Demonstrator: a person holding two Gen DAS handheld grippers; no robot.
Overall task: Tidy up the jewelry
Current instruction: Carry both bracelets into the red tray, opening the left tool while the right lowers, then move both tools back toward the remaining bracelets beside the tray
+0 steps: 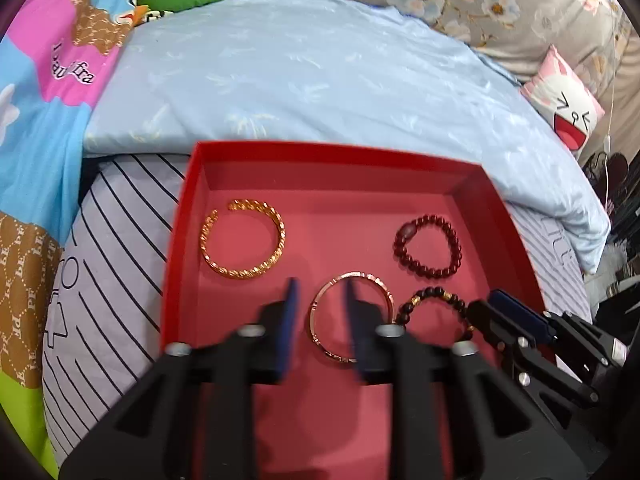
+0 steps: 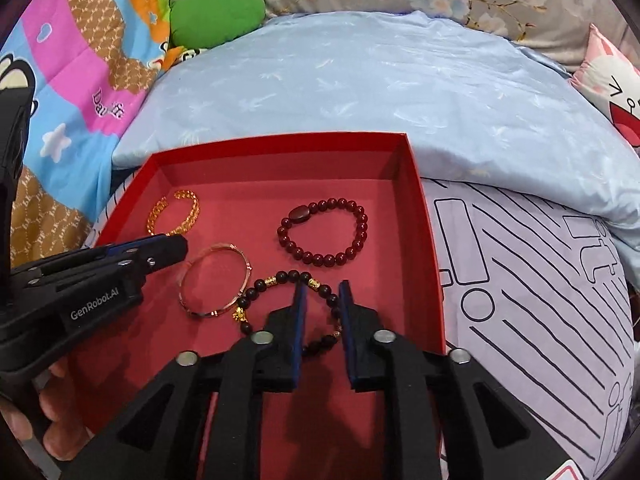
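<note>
Left gripper point(image 1: 320, 292): fingers point(image 1: 290, 312) part-open, nothing gripped, one finger outside and one inside the near-left arc of the rose bangle point(image 1: 352, 316), which lies flat on the floor of the red box point(image 1: 192, 184). Right gripper point(image 2: 322, 294): fingers point(image 2: 298, 320) part-open, nothing gripped, straddling the near arc of the dark bead bracelet point(image 2: 288, 280), also flat on the box floor and touching or nearly touching the bangle. Further items in the box: gold cuff point(image 1: 244, 244), far-left corner, well apart from the rest; red bead bracelet point(image 1: 428, 246), far-right quarter, just beyond the dark one. Box sits on a striped sheet point(image 1: 120, 240) on the bed, a blue quilt point(image 1: 320, 80) behind it. Status: all four visible pieces lie inside the box; by appearance, little remains beyond spacing the two near pieces. No jewelry seen outside the box.
</note>
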